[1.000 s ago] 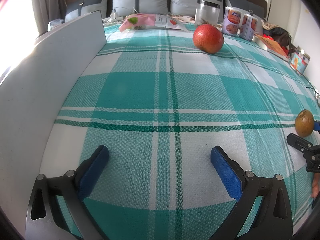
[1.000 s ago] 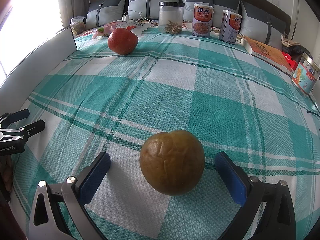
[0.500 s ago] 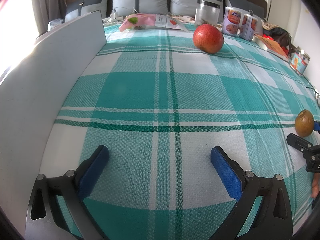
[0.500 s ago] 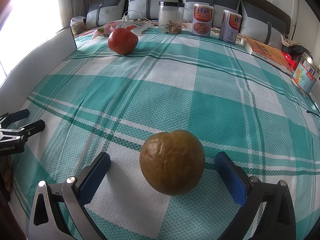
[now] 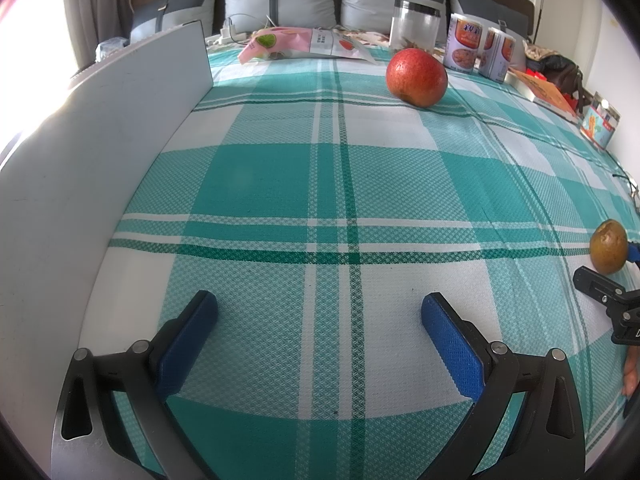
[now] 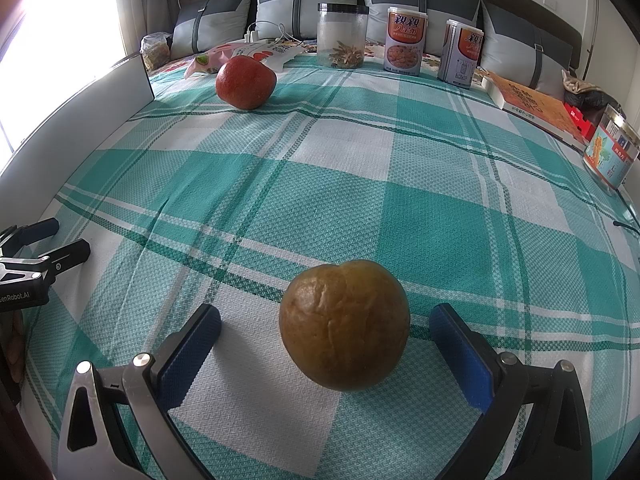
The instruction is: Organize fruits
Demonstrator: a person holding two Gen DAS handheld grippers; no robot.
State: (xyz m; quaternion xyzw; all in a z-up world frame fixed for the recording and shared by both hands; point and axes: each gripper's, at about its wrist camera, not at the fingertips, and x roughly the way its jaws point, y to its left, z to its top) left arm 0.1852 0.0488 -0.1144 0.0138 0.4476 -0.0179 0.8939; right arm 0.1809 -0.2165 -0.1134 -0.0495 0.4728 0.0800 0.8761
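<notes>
A brown wrinkled round fruit [image 6: 345,324] lies on the green plaid cloth [image 6: 360,184] between the blue pads of my open right gripper [image 6: 325,340], with gaps on both sides. It also shows at the right edge of the left wrist view [image 5: 609,246]. A red round fruit [image 6: 245,81] lies far back left; in the left wrist view it [image 5: 416,77] is far ahead. My left gripper [image 5: 320,320] is open and empty over the cloth near a white board [image 5: 100,152].
A clear jar [image 6: 343,35], two tall cans [image 6: 406,41], an orange book [image 6: 532,106], a small tin [image 6: 610,152] and a pink snack bag [image 5: 304,42] line the back and right edges. Grey pillows stand behind.
</notes>
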